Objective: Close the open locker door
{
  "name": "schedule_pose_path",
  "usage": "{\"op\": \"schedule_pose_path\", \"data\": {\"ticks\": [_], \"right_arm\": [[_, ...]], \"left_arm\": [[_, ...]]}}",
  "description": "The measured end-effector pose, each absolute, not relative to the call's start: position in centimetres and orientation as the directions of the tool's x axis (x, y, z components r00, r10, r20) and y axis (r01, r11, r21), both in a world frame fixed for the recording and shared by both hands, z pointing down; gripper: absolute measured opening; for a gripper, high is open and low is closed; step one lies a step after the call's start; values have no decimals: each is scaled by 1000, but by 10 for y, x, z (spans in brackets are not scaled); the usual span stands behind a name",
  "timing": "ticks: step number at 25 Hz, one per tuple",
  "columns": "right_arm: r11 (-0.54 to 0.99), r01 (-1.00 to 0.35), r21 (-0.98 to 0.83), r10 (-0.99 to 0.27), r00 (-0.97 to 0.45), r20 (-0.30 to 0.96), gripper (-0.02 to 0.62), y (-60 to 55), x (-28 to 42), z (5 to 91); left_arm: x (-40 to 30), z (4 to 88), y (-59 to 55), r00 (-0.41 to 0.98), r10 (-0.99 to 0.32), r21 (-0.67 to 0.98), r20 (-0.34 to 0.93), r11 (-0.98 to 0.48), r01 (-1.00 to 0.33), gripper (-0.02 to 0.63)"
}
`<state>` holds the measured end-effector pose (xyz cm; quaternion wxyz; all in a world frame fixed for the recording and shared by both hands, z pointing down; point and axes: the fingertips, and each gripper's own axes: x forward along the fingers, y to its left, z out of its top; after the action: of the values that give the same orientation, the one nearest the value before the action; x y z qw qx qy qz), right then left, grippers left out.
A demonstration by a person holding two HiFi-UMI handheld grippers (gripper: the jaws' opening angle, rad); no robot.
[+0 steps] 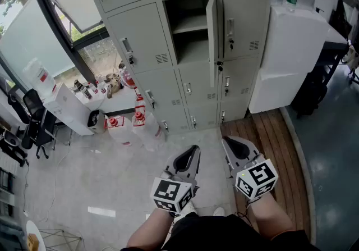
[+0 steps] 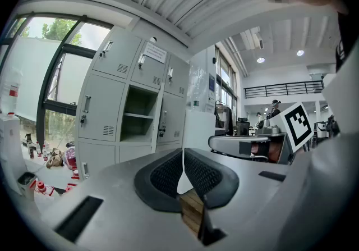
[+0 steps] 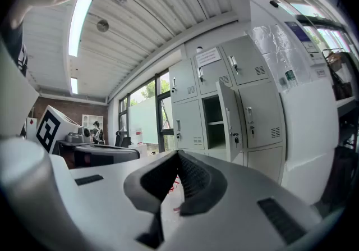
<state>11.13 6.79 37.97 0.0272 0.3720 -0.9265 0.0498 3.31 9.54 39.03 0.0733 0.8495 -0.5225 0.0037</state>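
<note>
Centrally, the locker door (image 1: 211, 39) is being shown standing open. It is swung out toward the viewer, apparently on hinges at the right side of its open compartment (image 1: 188, 31). That compartment is being seen in the middle column of the locker bank (image 1: 140, 48), and a single shelf is being exposed inside it. From the right gripper view, the door's handled outer face (image 3: 227, 112) is being presented. The neighbouring doors are being shown shut.

Well apart from the door, low in the head view, the left gripper (image 1: 193, 151) and the right gripper (image 1: 227, 143) are being held side by side above the floor. Both are being pointed toward the lockers, and nothing is being touched. In each gripper view the ribbed pads are being pressed together with nothing between them, so both pairs of jaws are closed and empty.

A white cabinet (image 1: 291, 53) is being seen just right of the bank, and red-capped containers (image 1: 137, 123) are being seen at its foot on the left.

The step in hand is judged to be the approach. It is probably best done with the right gripper being raised to the door's height. The closed jaws would be used as a blunt pusher on the outer face, near the free edge and away from the hinges. The door would then be swept leftward until it is seated flush.
</note>
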Motion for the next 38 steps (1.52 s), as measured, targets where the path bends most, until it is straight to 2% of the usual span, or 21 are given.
{"op": "schedule_pose_path", "data": {"ticks": [21,38], "right_arm": [[726,-683,-87,-678,-731,78,53,52,78,382],[699,-710,-88,-704,-704,96,52,22,15,391]], "left_arm": [[2,395,80,466,-879,107,98,-456,-884,21],[-63,401,46,496,-864,126,87,-484,-866,21]]}}
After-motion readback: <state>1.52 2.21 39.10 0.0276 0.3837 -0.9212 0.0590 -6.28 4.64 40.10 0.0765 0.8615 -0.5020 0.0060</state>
